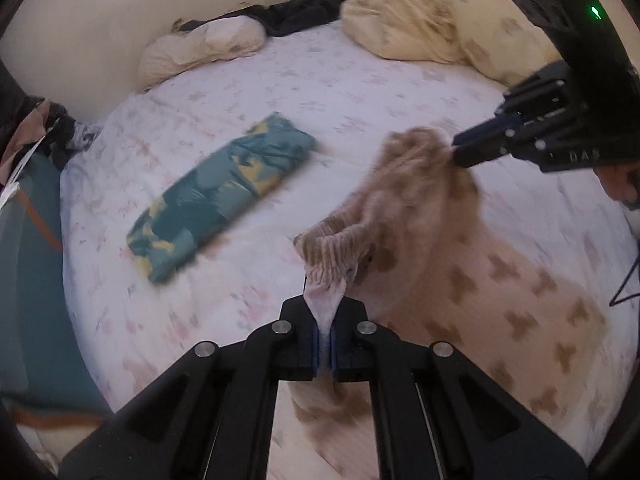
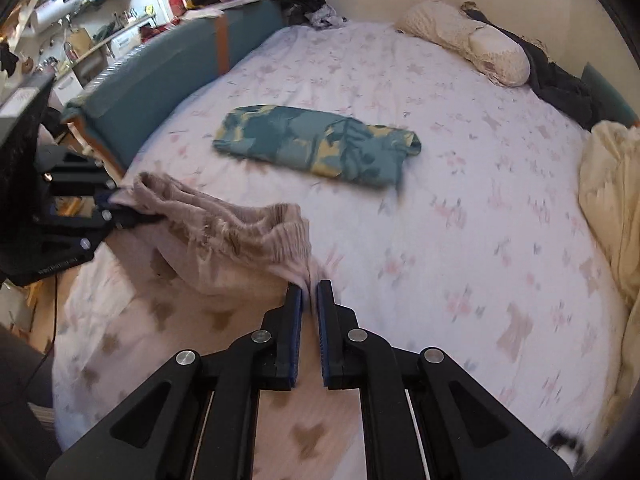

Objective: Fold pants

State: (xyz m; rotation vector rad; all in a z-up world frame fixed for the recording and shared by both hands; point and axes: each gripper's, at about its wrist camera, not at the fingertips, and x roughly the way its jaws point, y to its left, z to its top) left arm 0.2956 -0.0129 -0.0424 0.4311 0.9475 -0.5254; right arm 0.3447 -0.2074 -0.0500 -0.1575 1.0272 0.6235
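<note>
Pale pink pants with brown bow shapes hang by their ribbed waistband above the bed. My left gripper is shut on one end of the waistband. My right gripper is shut on the other end; it also shows in the left wrist view. In the right wrist view the pants stretch leftward to the left gripper. The legs trail down toward me over the bed edge.
A folded teal and yellow garment lies on the floral sheet mid-bed. Pillows and a cream duvet lie at the far side. A teal bed frame runs along one edge, with cluttered shelves beyond.
</note>
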